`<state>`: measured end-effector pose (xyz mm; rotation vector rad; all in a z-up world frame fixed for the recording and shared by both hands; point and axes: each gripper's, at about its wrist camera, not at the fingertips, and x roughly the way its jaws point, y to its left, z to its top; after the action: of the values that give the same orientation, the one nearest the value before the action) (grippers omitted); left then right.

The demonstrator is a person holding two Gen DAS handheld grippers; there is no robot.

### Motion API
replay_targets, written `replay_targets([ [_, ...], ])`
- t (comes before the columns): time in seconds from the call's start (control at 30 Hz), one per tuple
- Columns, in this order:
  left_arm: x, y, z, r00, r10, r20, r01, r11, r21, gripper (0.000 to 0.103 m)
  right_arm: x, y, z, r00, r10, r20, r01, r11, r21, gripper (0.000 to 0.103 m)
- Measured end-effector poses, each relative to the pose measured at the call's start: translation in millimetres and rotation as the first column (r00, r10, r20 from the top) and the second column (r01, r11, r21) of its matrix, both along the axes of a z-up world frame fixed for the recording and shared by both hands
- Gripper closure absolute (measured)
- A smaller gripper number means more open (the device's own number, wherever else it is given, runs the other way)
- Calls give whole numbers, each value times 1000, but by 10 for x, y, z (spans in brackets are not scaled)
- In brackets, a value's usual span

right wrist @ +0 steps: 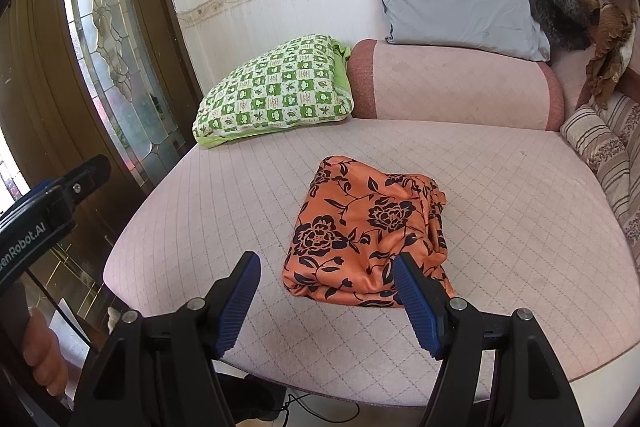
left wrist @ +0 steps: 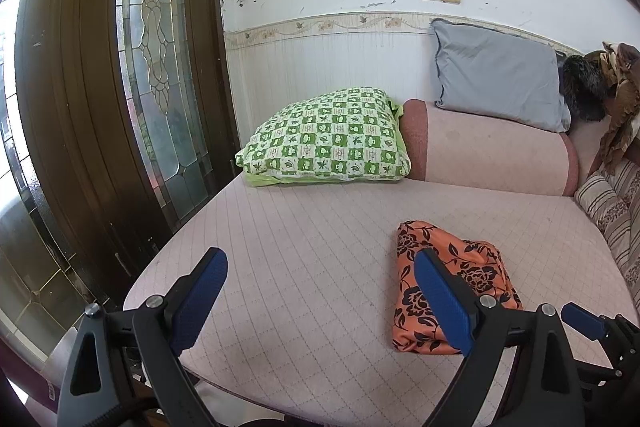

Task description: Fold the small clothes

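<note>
An orange garment with black flowers [right wrist: 368, 227] lies folded into a compact bundle on the pink quilted sofa seat [right wrist: 520, 211]. It also shows in the left wrist view [left wrist: 440, 279]. My right gripper [right wrist: 326, 301] is open and empty, just in front of the bundle's near edge, its right finger overlapping the cloth in view. My left gripper [left wrist: 320, 295] is open and empty, to the left of the bundle, over bare seat near the front edge. The tip of the right gripper shows at the right edge of the left wrist view [left wrist: 582, 321].
A green checked pillow [right wrist: 276, 91] lies at the back left of the seat. A pink bolster [right wrist: 456, 87] and a grey cushion [right wrist: 456, 3] stand behind. A striped cushion [right wrist: 600, 143] is at the right. A wooden door with a glass panel [left wrist: 156, 67] is at the left.
</note>
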<state>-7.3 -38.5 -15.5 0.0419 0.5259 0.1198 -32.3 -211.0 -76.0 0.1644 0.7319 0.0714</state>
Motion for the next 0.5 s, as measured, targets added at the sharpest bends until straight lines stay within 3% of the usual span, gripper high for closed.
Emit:
replay_targets([
  [0.5, 8, 43, -38, 1000, 2, 1, -2, 1000, -5, 9, 8, 99, 3, 1000, 8, 2, -8, 1000, -11, 31],
])
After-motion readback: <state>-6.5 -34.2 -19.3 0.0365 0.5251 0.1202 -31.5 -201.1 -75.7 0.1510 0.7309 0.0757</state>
